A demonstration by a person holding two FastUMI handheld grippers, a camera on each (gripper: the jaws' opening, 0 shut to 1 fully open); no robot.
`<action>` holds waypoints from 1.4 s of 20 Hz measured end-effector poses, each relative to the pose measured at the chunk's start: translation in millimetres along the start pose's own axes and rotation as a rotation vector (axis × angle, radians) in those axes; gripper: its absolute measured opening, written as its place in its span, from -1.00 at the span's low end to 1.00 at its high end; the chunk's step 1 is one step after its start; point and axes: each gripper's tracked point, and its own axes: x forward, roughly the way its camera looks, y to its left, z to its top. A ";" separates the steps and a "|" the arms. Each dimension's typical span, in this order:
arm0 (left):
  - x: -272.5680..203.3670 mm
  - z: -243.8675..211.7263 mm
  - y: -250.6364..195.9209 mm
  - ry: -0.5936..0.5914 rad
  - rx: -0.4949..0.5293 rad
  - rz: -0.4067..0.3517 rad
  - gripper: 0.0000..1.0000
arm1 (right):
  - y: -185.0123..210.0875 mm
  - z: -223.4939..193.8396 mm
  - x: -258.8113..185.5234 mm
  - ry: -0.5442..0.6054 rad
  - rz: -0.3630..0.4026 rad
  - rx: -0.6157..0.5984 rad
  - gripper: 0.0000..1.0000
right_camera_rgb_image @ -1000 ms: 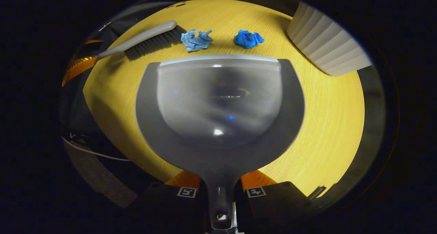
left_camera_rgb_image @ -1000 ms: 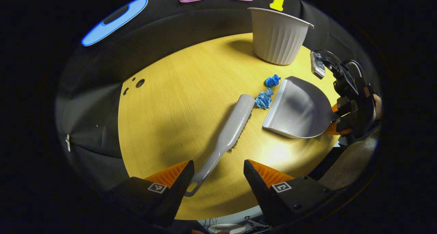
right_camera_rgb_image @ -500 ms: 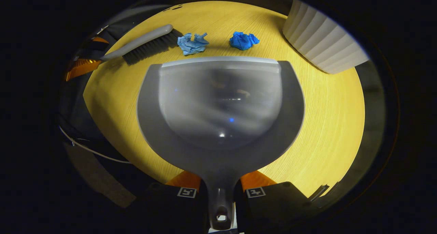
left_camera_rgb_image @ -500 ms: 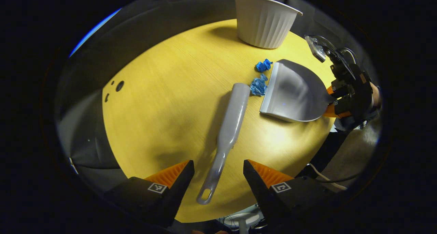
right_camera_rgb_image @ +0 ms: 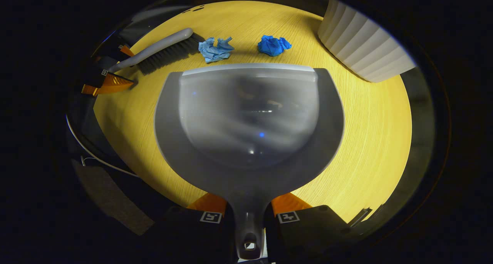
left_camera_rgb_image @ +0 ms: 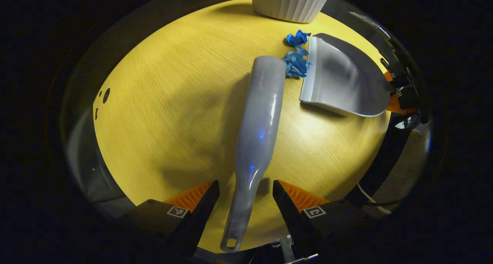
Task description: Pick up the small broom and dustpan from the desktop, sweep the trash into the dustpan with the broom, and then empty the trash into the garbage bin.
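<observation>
The broom (left_camera_rgb_image: 259,114) lies flat on the yellow wooden table (left_camera_rgb_image: 169,102), its grey back up and its handle pointing toward the left gripper (left_camera_rgb_image: 245,196). That gripper's fingers stand wide open, one on each side of the thin part of the handle, with a gap between each finger and the handle; they grip nothing. The handle's end, with its hanging hole, reaches past the fingers toward the table's near edge.

In the right gripper view the broom (right_camera_rgb_image: 160,50) lies at the far left with its dark bristles facing the dustpan, and the left gripper (right_camera_rgb_image: 109,77) shows at its handle end.

The right gripper (right_camera_rgb_image: 248,214) has its fingers closed on the stem of the dustpan (right_camera_rgb_image: 248,121). I cannot tell whether its base touches the wood. Its straight front lip faces the two bits of trash. In the left gripper view the dustpan (left_camera_rgb_image: 342,81) lies to the right of the broom's head, with the right gripper (left_camera_rgb_image: 400,96) at its handle.

The trash is two crumpled blue paper wads. The paler wad (right_camera_rgb_image: 215,49) lies just beside the broom's tip and close to the dustpan's lip; the darker wad (right_camera_rgb_image: 273,45) lies a little apart from it, nearer the bin. The white ribbed bin (right_camera_rgb_image: 364,50) stands upright on the table at the far right.
</observation>
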 end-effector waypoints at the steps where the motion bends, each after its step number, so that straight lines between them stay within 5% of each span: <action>1: 3.2 0.7 -0.7 0.000 0.003 -0.003 0.84 | 0.2 0.4 0.0 0.001 0.001 0.000 -0.25; 3: 8.5 2.5 -0.8 -0.003 0.016 0.006 0.76 | -0.5 0.6 0.7 0.003 0.005 0.001 -0.25; 6: 9.8 5.6 -6.8 0.007 0.046 -0.013 0.21 | -0.7 0.3 1.2 0.007 0.008 0.002 -0.24; 12: 9.7 4.7 -9.8 0.028 0.038 -0.006 -0.05 | -1.2 1.0 2.2 0.027 0.019 0.002 -0.25; 14: 8.1 4.0 -11.0 0.016 0.058 -0.007 -0.41 | -1.5 1.3 3.0 0.027 0.021 0.001 -0.26; 23: 14.7 82.5 0.4 -0.074 0.073 0.022 -0.55 | -1.1 -3.3 2.9 0.026 0.009 -0.033 -0.24; 28: 14.3 133.6 -19.4 -0.090 0.094 -0.064 -0.55 | -1.8 -2.7 4.4 0.025 0.008 -0.033 -0.37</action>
